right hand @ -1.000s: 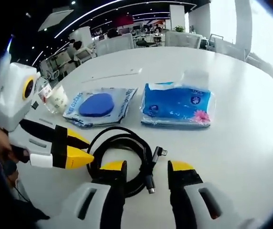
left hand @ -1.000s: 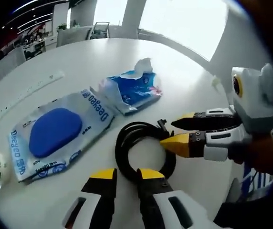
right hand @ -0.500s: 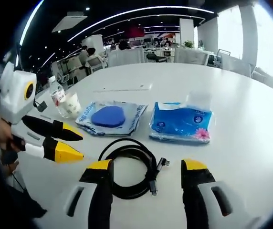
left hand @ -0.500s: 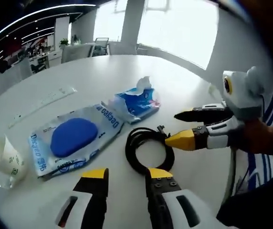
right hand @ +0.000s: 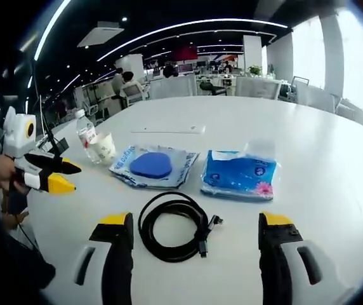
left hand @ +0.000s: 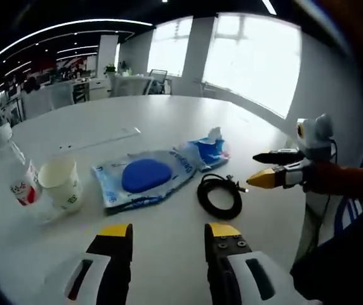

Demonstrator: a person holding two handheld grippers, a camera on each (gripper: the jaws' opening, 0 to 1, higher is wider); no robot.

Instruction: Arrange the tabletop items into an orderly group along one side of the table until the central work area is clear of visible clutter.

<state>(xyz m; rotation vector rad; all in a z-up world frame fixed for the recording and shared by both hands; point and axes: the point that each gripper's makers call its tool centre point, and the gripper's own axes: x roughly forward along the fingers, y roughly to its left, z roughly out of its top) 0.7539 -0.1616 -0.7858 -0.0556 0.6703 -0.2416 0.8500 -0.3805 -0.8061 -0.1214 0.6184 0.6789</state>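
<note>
Lying flat on the white table [right hand: 334,165], the black cable [right hand: 172,225] is coiled in a ring between the open, empty jaws of the right gripper [right hand: 195,223], its plug end pointing right. Behind it sit the wipes pack [right hand: 155,166] and the blue tissue pack [right hand: 238,175], side by side. Farther left stand a paper cup [right hand: 103,148] and bottle [right hand: 85,133]. Both grippers have pulled back from the cable since earlier. The left gripper [left hand: 169,234] is open too, holding nothing.

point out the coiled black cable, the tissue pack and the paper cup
coiled black cable [right hand: 172,227], right gripper view, on the near left arc of the loop
tissue pack [right hand: 238,175], right gripper view, middle of its blue top face
paper cup [left hand: 62,184], left gripper view, on its side wall
</note>
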